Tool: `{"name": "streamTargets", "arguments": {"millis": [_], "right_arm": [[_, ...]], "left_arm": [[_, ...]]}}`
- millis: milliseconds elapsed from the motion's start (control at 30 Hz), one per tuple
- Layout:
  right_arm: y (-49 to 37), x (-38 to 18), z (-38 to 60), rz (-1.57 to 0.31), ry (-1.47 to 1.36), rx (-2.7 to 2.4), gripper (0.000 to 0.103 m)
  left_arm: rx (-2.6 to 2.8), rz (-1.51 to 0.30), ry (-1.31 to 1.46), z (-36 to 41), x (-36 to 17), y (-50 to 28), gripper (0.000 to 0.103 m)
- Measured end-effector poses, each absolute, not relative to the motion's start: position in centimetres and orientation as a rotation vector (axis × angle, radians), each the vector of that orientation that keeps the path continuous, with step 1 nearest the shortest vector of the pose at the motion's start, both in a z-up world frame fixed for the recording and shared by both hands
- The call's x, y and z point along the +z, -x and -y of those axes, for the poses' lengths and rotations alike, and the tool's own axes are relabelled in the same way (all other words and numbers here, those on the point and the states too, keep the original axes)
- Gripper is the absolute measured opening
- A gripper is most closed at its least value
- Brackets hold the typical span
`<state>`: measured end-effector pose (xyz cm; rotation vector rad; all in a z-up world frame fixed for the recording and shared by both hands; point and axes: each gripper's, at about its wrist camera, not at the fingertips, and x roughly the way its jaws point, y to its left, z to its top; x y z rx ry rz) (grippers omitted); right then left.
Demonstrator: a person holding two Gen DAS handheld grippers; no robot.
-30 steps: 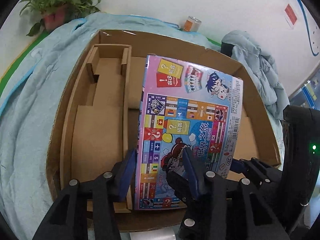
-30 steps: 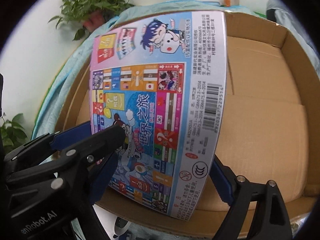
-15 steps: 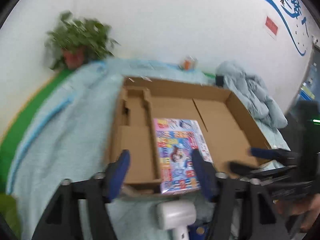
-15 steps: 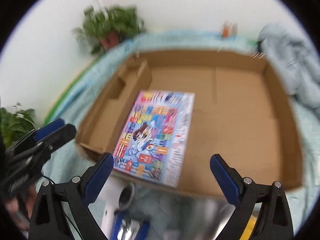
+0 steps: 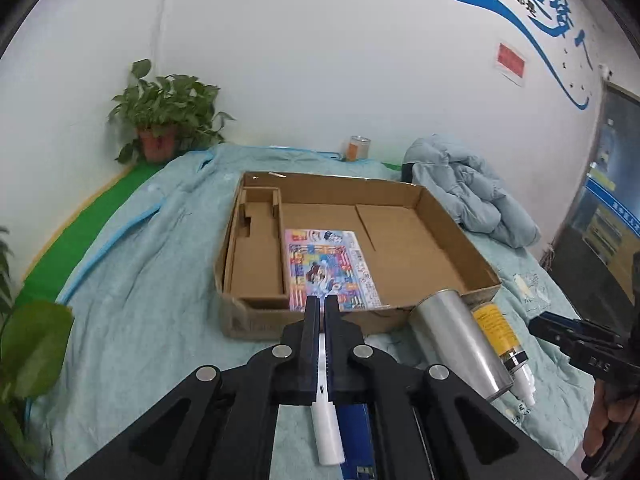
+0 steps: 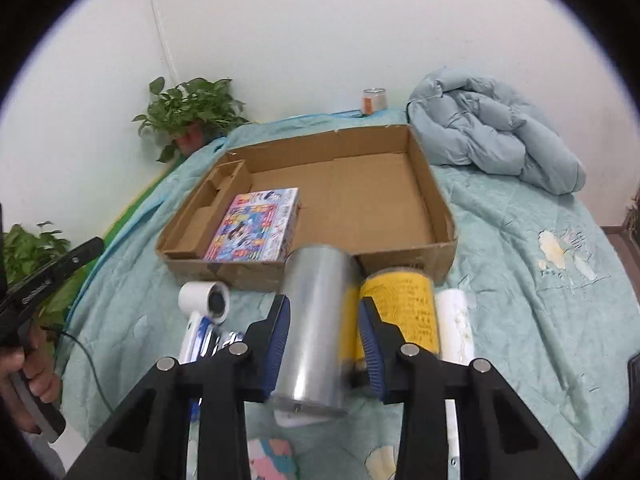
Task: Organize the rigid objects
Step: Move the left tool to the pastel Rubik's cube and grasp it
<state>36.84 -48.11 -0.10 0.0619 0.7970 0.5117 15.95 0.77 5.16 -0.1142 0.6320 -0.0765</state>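
The colourful board game box [image 5: 328, 268] [image 6: 256, 228] lies flat in the cardboard tray [image 5: 460, 232] [image 6: 436, 200], beside its left divider. My left gripper [image 5: 320, 304] hovers short of the tray's near wall, shut and empty. A white hair dryer [image 5: 328, 428] [image 6: 204, 300] lies under it. My right gripper [image 6: 324, 332] [image 5: 536, 320] is closing over the bedcover. A silver cylinder [image 6: 316, 320] [image 5: 460, 340] shows in its gap but lies below, not gripped. A yellow-labelled bottle [image 6: 400, 304] [image 5: 496, 328] lies next to it.
A white roll [image 6: 456, 320] and a blue packet [image 6: 204, 336] also lie on the teal bedcover. A folded pale-blue quilt [image 6: 496, 136] sits at the back right. A potted plant [image 5: 160, 120] and a small can [image 5: 356, 148] stand by the wall.
Both grippers let go of the board game box, which now lies flat in the tray. Both drew back and upward. The left jaws shut and the right jaws narrowed.
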Motion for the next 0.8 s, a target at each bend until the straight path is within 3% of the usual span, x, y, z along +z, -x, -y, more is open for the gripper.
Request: {"name": "streamTargets", "arguments": {"millis": [33, 67, 100, 133, 233, 667, 800], "right_arm": [[-36.4, 0.0, 48.6, -0.784, -0.079, 0.554, 0.058], [-36.1, 0.2, 48.8, -0.767, -0.076, 0.558, 0.077], [-35.3, 0.6, 49.3, -0.735, -0.067, 0.551, 0.102], [-34.5, 0.9, 49.8, -0.694, -0.056, 0.551, 0.103], [-33.6, 1.2, 51.2, -0.682, -0.102, 0.594, 0.103], [-33.5, -3.4, 51.7, -0.926, -0.173, 0.691, 0.102], [-31.7, -5.9, 49.1, -0.995, -0.069, 0.773, 0.096]], "left_arm": [[-0.061, -0.629, 0.114, -0.5, 5.3, -15.3, 0.010], [-0.036, -0.631, 0.111, -0.3, 5.6, -14.5, 0.049], [-0.021, -0.632, 0.115, -0.1, 5.8, -13.8, 0.103], [-0.016, -0.611, 0.130, -0.1, 6.0, -13.1, 0.099], [-0.074, -0.593, 0.176, 0.1, 6.1, -11.6, 0.103], [-0.087, -0.743, 0.158, -0.3, 4.9, -10.1, 0.102], [-0.017, -0.744, 0.067, -2.5, 6.5, -8.7, 0.103]]}}
